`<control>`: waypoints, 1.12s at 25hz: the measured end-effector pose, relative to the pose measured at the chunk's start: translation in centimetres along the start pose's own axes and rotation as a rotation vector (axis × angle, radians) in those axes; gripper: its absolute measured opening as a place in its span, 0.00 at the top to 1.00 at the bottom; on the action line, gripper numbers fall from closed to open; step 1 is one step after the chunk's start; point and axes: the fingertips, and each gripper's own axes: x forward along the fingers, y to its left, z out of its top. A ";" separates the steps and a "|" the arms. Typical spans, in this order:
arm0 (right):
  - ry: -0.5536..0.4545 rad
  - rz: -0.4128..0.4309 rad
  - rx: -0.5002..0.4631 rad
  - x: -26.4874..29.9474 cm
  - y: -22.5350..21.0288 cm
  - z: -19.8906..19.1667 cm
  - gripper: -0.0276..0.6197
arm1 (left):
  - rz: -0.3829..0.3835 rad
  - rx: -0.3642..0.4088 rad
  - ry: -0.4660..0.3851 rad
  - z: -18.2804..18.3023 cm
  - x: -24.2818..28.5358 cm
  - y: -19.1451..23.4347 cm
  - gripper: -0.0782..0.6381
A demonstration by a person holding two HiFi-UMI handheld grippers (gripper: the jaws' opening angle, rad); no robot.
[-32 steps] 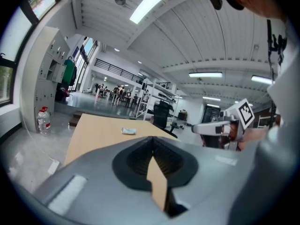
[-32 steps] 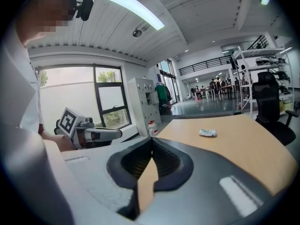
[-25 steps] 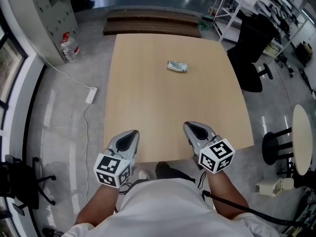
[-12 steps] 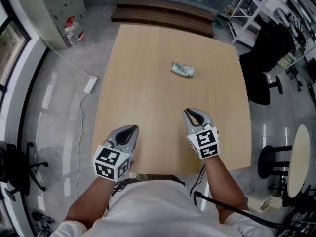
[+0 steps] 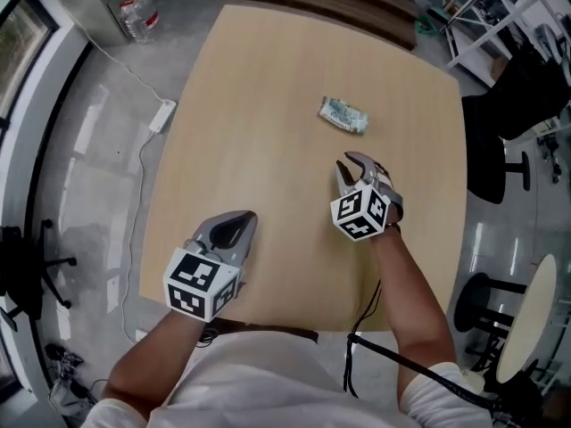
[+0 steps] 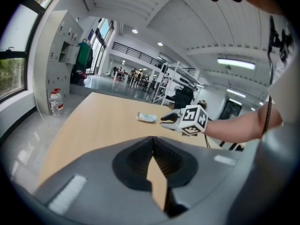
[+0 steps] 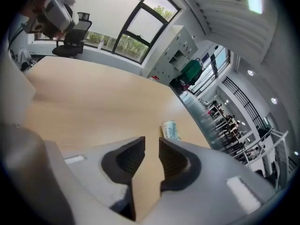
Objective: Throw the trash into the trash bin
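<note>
Right gripper [image 5: 355, 162]: partly released, jaws just been opening, nothing between them, aimed at trash [image 5: 343, 114] lying on desk [image 5: 259, 87] just ahead. Left gripper [image 5: 235, 231]: clenched, empty, near desk edge. Reaching in hand; next, likely: advance, straddle trash, clamp, lift. Bin not in view.

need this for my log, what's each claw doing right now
left claw: closed, empty
right claw: open, jaws have just been opening, nothing between them; trash lies just ahead
</note>
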 end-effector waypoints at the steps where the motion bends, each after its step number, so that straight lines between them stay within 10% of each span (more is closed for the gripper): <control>1: 0.009 0.010 -0.019 1.0 -0.4 -0.3 0.81 | 0.000 0.001 0.003 0.2 0.5 -0.1 0.88; 16: 0.201 0.024 -0.384 11.9 -5.1 -2.6 0.51 | 0.064 -0.043 0.064 -1.3 1.7 1.4 0.88; 28: 0.207 0.143 -0.355 13.9 -5.5 -2.0 0.50 | 0.081 -0.066 0.099 -2.9 0.0 2.7 0.88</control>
